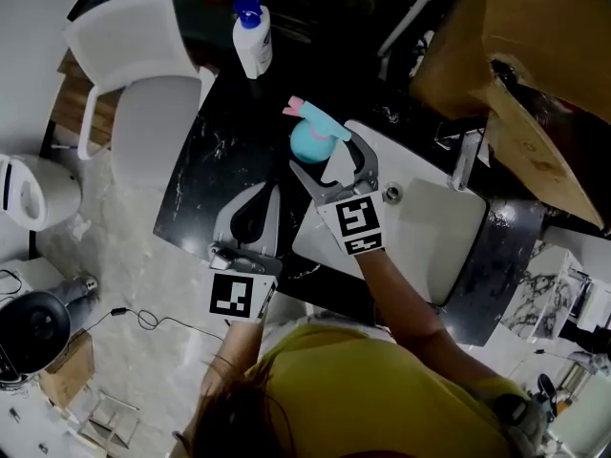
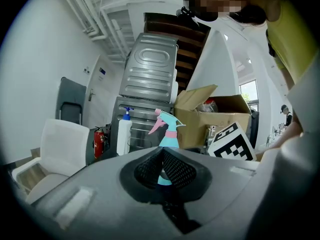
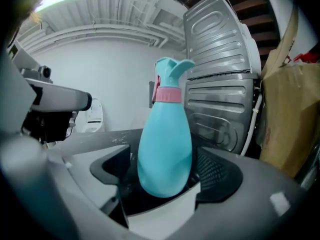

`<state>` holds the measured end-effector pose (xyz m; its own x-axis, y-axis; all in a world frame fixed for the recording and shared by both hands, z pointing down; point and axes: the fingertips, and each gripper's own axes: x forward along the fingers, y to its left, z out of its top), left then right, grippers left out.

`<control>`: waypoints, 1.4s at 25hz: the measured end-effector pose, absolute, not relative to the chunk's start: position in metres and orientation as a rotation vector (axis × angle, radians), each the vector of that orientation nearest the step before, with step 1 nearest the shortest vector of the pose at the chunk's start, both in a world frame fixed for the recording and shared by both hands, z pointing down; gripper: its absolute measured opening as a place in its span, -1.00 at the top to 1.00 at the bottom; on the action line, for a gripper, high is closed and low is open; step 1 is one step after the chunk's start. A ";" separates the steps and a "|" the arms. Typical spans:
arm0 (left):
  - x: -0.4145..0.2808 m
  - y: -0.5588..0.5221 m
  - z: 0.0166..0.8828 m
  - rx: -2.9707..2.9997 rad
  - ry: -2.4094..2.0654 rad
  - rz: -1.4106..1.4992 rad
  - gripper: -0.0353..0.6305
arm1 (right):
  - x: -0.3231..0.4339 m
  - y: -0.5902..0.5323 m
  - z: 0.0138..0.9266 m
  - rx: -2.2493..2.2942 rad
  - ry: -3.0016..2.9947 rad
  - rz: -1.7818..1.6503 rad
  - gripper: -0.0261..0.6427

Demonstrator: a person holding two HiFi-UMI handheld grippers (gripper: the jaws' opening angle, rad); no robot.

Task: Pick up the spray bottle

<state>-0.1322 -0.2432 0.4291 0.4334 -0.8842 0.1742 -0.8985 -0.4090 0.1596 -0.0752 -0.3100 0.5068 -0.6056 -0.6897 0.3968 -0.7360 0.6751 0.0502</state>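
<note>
A teal spray bottle (image 1: 313,139) with a pink collar and trigger stands upright on the black counter (image 1: 212,165), by the corner of the white sink (image 1: 449,232). My right gripper (image 1: 330,163) is open with the bottle's body (image 3: 165,154) between its jaws. A dark gap shows on each side, between the bottle and the pads (image 3: 216,171). My left gripper (image 1: 270,197) lies low over the counter, left of the right one and short of the bottle. Its jaws meet at the tips with nothing held. In the left gripper view the bottle (image 2: 167,129) shows beyond the left gripper (image 2: 162,156).
A white pump bottle (image 1: 253,38) with a blue top stands farther back on the counter. A white chair (image 1: 134,74) is at the left and an open cardboard box (image 1: 520,84) at the right. A grey metal appliance (image 2: 150,79) rises behind the counter.
</note>
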 end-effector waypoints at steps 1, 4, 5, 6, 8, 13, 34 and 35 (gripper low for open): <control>-0.133 -0.244 0.431 2.456 -1.553 0.096 0.88 | -0.077 -0.313 0.510 1.115 -2.502 0.168 -0.25; -0.133 -0.246 0.435 2.448 -1.541 0.108 0.88 | -0.080 -0.320 0.516 1.123 -2.494 0.182 -0.25; -0.132 -0.246 0.436 2.447 -1.538 0.109 0.88 | -0.080 -0.322 0.518 1.132 -2.491 0.183 -0.25; -0.132 -0.246 0.437 2.447 -1.535 0.110 0.88 | -0.080 -0.323 0.519 1.141 -2.489 0.182 -0.25; -0.131 -0.246 0.439 2.448 -1.529 0.109 0.88 | -0.081 -0.325 0.520 1.152 -2.493 0.175 -0.25; -0.128 -0.244 0.441 2.444 -1.515 0.117 0.88 | -0.082 -0.328 0.519 1.157 -2.512 0.157 -0.21; -0.117 -0.204 0.376 2.533 -1.613 0.030 0.88 | -0.042 -0.279 0.396 1.333 -2.551 0.012 -0.20; -0.116 -0.201 0.372 2.540 -1.616 0.024 0.88 | -0.037 -0.273 0.389 1.352 -2.544 0.013 -0.20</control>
